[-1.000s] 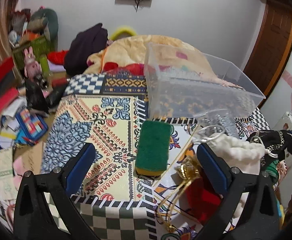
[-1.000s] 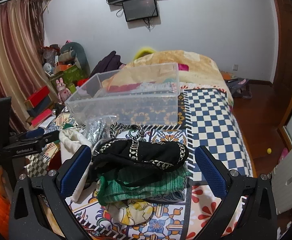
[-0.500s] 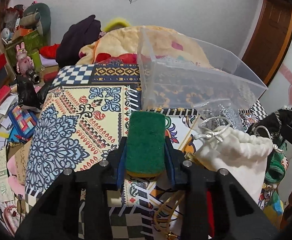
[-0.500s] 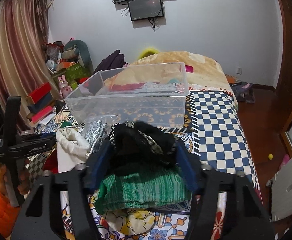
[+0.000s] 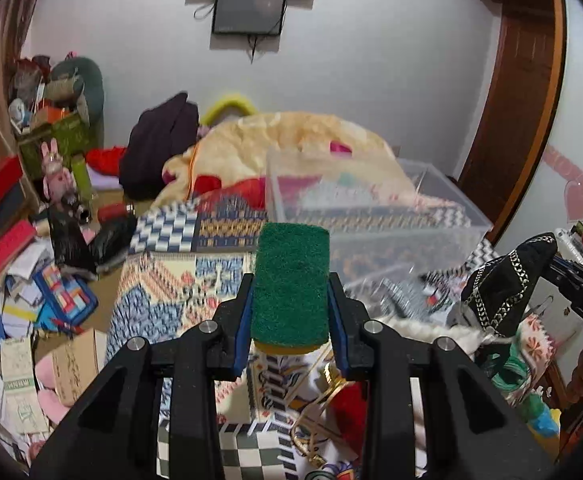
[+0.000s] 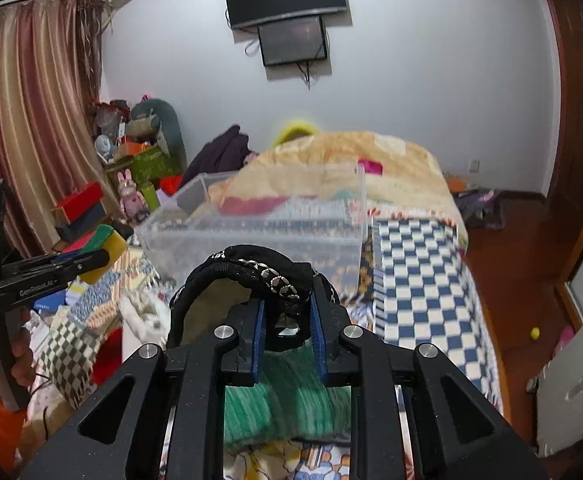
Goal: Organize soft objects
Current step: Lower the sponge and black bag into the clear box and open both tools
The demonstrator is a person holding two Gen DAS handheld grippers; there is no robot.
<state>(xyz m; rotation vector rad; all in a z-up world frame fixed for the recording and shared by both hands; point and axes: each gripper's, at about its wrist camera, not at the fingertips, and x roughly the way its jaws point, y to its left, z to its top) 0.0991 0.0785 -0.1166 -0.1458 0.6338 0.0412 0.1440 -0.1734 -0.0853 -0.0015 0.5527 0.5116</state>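
My left gripper is shut on a green and yellow sponge and holds it above the patterned bed cover, short of the clear plastic bin. The sponge also shows in the right wrist view. My right gripper is shut on a black cloth with silver trim, lifted in front of the clear bin. The same cloth shows at the right of the left wrist view. A green knitted cloth lies under my right gripper.
A white drawstring pouch, gold cord and red cloth lie on the bed near the front. A beige blanket is heaped behind the bin. Boxes, papers and toys clutter the floor at the left.
Both grippers closed on their objects, the left on the sponge and the right on the black cloth, then lifted them off the bed towards the bin.
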